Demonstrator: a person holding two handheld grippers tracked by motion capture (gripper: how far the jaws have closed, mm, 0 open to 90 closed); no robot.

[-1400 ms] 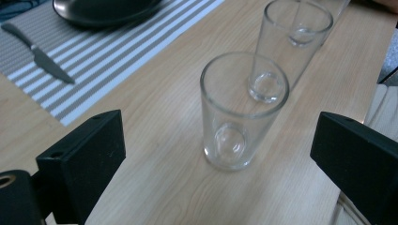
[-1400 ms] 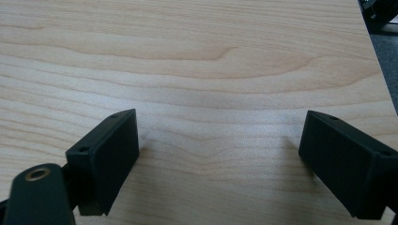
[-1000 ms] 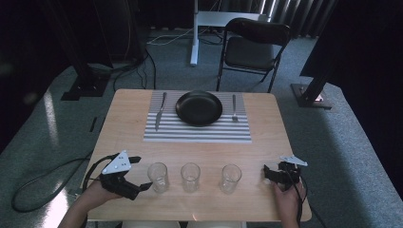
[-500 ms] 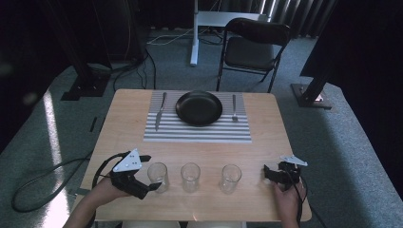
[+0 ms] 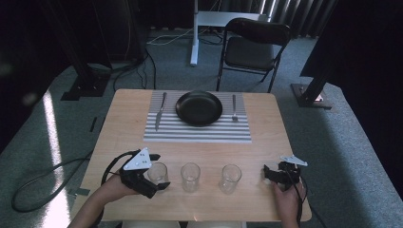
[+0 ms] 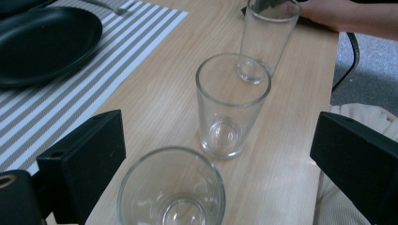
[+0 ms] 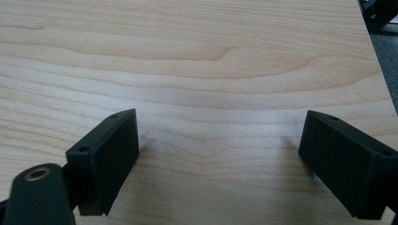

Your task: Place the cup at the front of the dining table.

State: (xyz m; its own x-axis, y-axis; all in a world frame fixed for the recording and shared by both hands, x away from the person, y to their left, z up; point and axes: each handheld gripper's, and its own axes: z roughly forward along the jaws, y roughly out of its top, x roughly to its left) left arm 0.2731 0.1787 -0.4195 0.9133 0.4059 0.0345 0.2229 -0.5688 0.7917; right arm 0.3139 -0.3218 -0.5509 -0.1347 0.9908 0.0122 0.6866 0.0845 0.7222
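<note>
The left hand-held gripper [image 5: 160, 171], jaws apart around the nearest clear drinking glass [image 6: 172, 190], could tip it by closing off-centre.

L gripper [image 5: 158, 172] moved in; jaws now straddle leftmost glass [image 5: 157, 172].

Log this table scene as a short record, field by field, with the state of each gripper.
surface: wooden table
place setting: black plate on a striped placemat, knife left of it, fork right of it
glasses: three empty, upright, in a row near the front edge
left gripper: open, jaws on either side of the left glass, not closed on it
right gripper: open, over bare wood, right of the right glass
middle glass: untouched
</note>
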